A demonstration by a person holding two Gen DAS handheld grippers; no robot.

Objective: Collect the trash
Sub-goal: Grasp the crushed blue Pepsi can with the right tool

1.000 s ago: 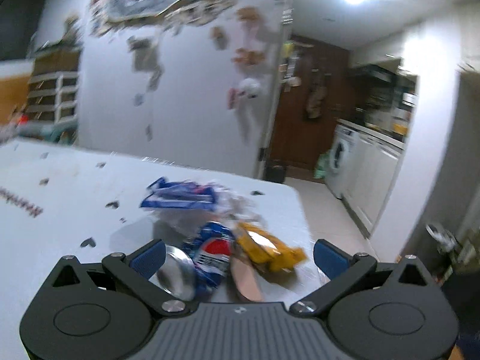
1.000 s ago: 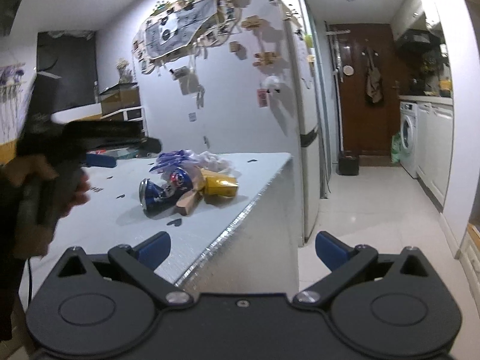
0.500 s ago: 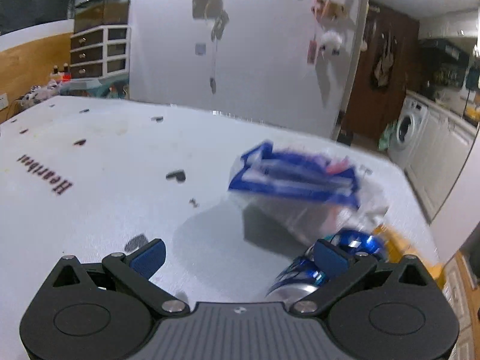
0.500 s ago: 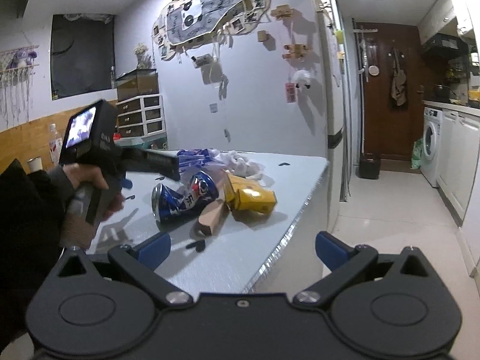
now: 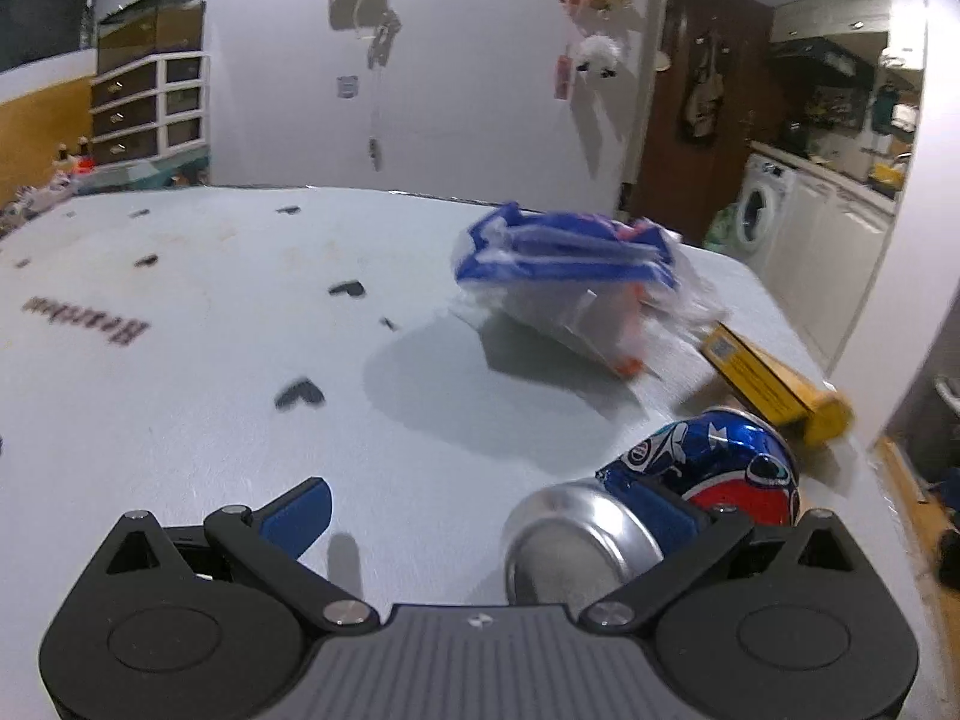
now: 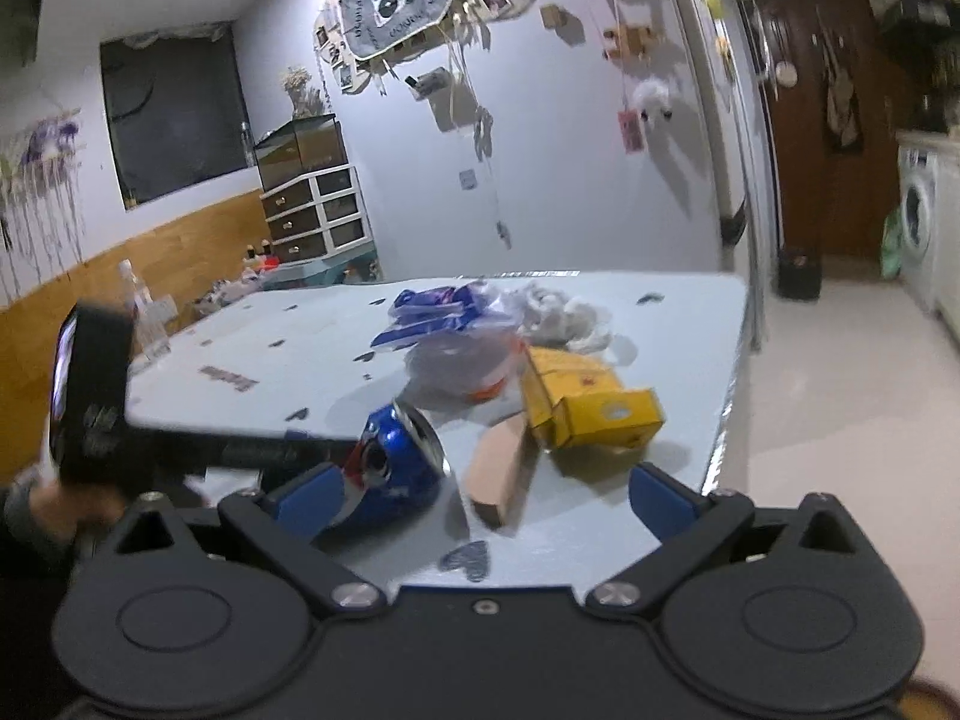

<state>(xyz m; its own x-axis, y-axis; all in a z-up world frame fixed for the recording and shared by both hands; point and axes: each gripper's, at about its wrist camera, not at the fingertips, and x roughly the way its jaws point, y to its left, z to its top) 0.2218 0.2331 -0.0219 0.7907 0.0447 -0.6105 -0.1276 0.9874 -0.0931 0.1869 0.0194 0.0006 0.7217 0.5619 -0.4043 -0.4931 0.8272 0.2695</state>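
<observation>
A crushed blue Pepsi can [image 5: 702,474] lies on its side on the white table [image 5: 240,360], silver end toward me. My left gripper [image 5: 480,510] is open; its right finger rests against the can and the left finger is well clear. Behind lie a blue-and-white plastic bag [image 5: 564,276] and a yellow box [image 5: 774,384]. My right gripper [image 6: 483,498] is open, low at the table's near corner, facing the can [image 6: 396,468], a brown cardboard piece [image 6: 498,474], the yellow box [image 6: 588,402], the bag [image 6: 456,330] and white crumpled paper [image 6: 564,312]. A hand holds the left gripper [image 6: 90,396].
The table's right edge [image 6: 729,396] drops to a pale floor. A small black bin [image 6: 798,273] stands by the brown door, with a washing machine [image 6: 915,222] at far right. A drawer unit [image 6: 312,210] and a clear bottle [image 6: 135,294] sit beyond the table's far left.
My left gripper swung left and came in low, so the can now sits at its right finger. My right gripper moved in from beside the table to its corner, close to the trash.
</observation>
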